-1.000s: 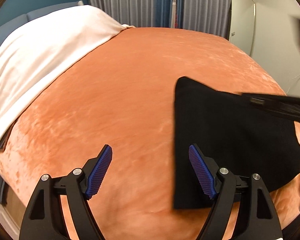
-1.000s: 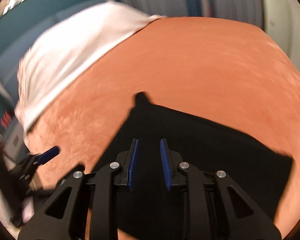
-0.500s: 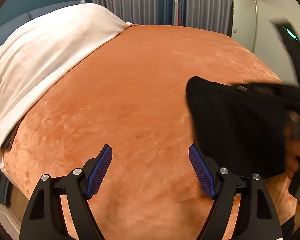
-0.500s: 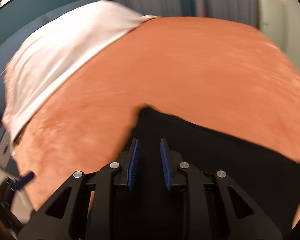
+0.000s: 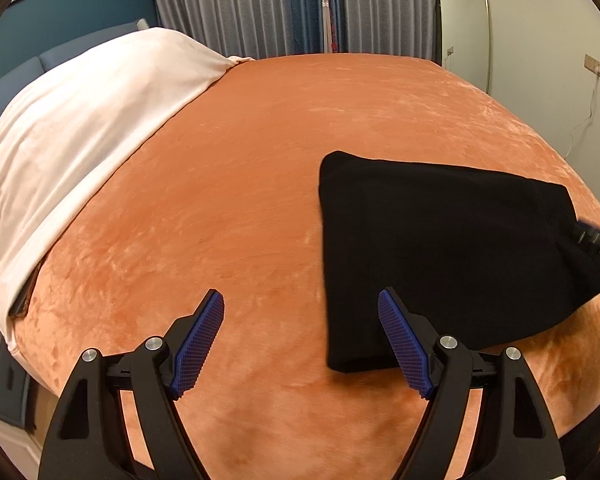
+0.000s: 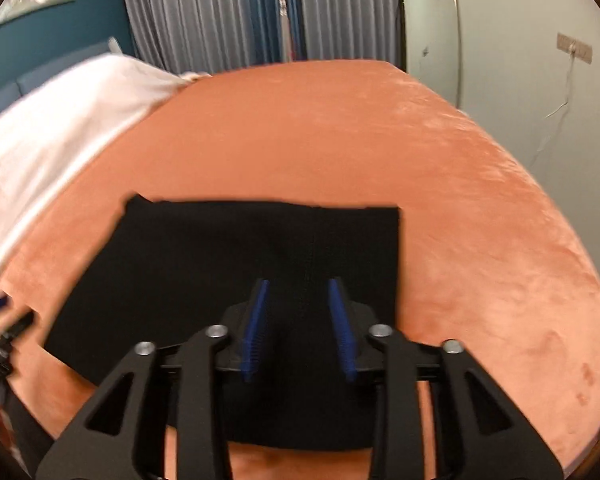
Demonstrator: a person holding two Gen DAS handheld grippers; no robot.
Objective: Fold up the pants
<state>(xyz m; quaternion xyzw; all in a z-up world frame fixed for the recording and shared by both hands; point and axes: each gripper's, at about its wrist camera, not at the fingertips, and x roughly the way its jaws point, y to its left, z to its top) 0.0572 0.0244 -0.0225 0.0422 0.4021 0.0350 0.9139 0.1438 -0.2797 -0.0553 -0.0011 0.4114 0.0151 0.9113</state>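
While the folded black pants (image 6: 228, 280) lay flat on the orange bedspread (image 6: 340, 140), near its front edge, their long axis ran left to right in the right wrist view, with the far edge straight and the right edge square. The right gripper (image 6: 300, 328) hovered over the near right part of the pants, its jaws opening with cloth beneath but no pad pressing on it. The left gripper (image 5: 300, 344) stood wide apart and empty above bare bedspread, its right pad (image 5: 404, 344) at the pants' left edge.
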